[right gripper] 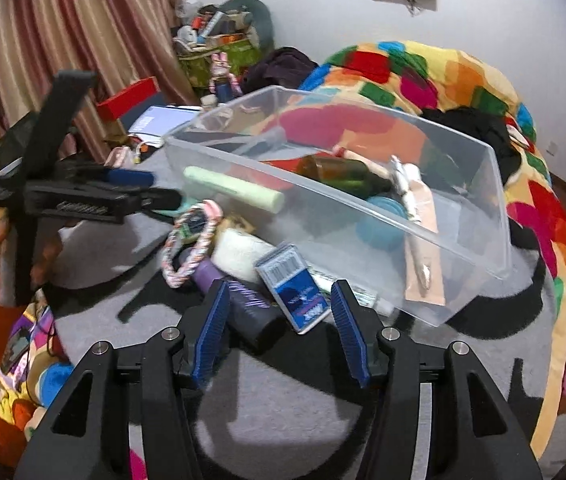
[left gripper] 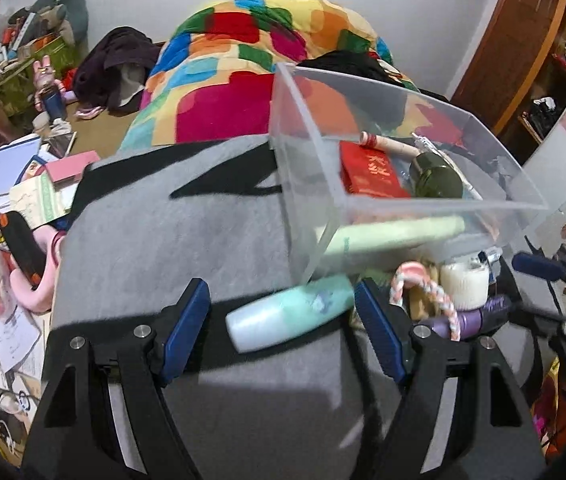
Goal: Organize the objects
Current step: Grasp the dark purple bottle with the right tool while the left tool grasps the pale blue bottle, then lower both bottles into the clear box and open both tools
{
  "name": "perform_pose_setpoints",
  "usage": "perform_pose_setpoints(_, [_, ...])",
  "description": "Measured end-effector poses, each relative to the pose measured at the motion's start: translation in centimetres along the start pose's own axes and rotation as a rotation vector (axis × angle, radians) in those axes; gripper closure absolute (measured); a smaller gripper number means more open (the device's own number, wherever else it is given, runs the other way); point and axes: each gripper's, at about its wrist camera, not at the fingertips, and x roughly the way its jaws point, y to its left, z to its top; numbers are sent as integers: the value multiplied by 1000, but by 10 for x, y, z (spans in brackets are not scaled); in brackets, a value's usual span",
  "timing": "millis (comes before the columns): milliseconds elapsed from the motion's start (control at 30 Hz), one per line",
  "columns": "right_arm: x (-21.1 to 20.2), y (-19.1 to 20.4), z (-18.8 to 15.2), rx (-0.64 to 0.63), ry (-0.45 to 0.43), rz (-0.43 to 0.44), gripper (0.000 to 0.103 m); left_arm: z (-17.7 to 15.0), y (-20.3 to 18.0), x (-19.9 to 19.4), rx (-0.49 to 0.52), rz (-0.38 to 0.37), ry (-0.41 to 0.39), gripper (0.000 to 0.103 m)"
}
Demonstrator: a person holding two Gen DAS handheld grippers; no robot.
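A: In the left wrist view, where does the pale mint-and-white plastic bottle [left gripper: 291, 312] lie?

B: It lies on its side on the grey fleece blanket [left gripper: 187, 240], between the spread fingers of the left gripper [left gripper: 281, 328]. The jaws stand wide and neither pad touches it. Its far end sits just under the near corner of the clear plastic storage bin [left gripper: 311, 184].

A: And the room around it?

B: Bare grey blanket opens to the left. To the right crowd a pink-and-white braided rope ring [left gripper: 423, 284], a white ribbed roll [left gripper: 465, 282] and a purple bottle [left gripper: 479, 314].

A: The right wrist view?

B: The right gripper [right gripper: 279, 328] is also wide, holding nothing. A blue-and-white card box [right gripper: 297, 292] lies between its fingertips, leaning on the bin's near wall [right gripper: 323, 216], with the purple bottle [right gripper: 239, 296] just beside the left pad. Open blanket [right gripper: 283, 400] lies nearer the camera. The left gripper [right gripper: 151, 192] shows at the far left.
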Motion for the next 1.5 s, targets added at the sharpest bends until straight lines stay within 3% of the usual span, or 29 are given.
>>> perform_pose_setpoints(133, [6,9,-1,-39,26,21,54,1,-3,9,-13,-59,23,29])
perform_pose_setpoints(367, [12,18,-14,-59,63,87,76,-13,-11,-2,-1,-174,37,62])
perform_pose_setpoints(433, [9,20,-17,-66,60,105,78,-21,-13,-7,3,-177,38,64])
perform_pose_setpoints(500, [4,23,-22,-90,62,116,79,-30,-17,-9,26,-151,44,72])
perform_pose_setpoints(733, [-4,33,-31,-139,72,116,78,-47,-27,-25,59,-79,29,73])
perform_pose_setpoints(867, [-1,34,-25,-123,59,97,66,-40,-27,-16,48,-28,20,73])
perform_pose_setpoints(1000, [13,37,-13,-106,60,84,66,-34,-34,-9,70,19,7,72])
perform_pose_setpoints(1067, [19,38,-10,-103,63,80,67,-33,-37,-4,82,44,-8,72])
perform_pose_setpoints(1133, [24,39,-10,-98,68,75,76,-36,-40,-4,96,65,-37,77])
perform_pose_setpoints(1500, [-2,27,-29,-43,21,35,80,-66,-48,-31,97,102,-126,78])
